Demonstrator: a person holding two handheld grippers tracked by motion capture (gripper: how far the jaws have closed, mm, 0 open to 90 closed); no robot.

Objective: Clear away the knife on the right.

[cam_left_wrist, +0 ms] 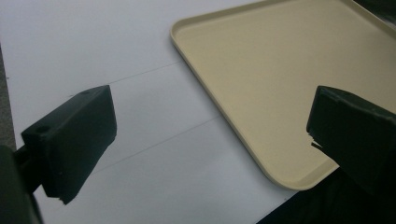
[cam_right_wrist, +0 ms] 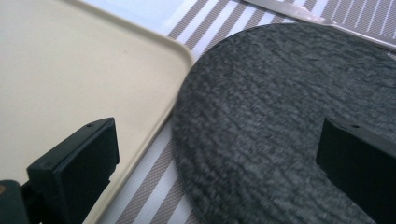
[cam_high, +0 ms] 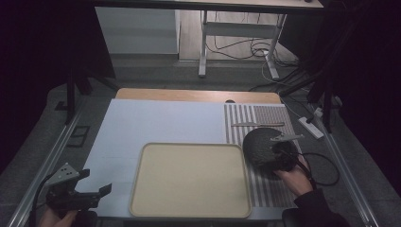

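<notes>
A dark grey speckled round plate lies on a striped placemat at the right, its left rim close to a beige tray. My right gripper hovers over the plate's near right part, held by a hand. In the right gripper view the plate lies below the right gripper, which is open and holds nothing. My left gripper is at the table's front left corner, open and empty. In the left gripper view the left gripper is above the pale mat beside the tray's corner.
A table knife lies across the striped placemat behind the plate, also seen as a knife in the right gripper view. The tray holds nothing. A cable loops off the table's right side. Desk legs and wires stand beyond the far edge.
</notes>
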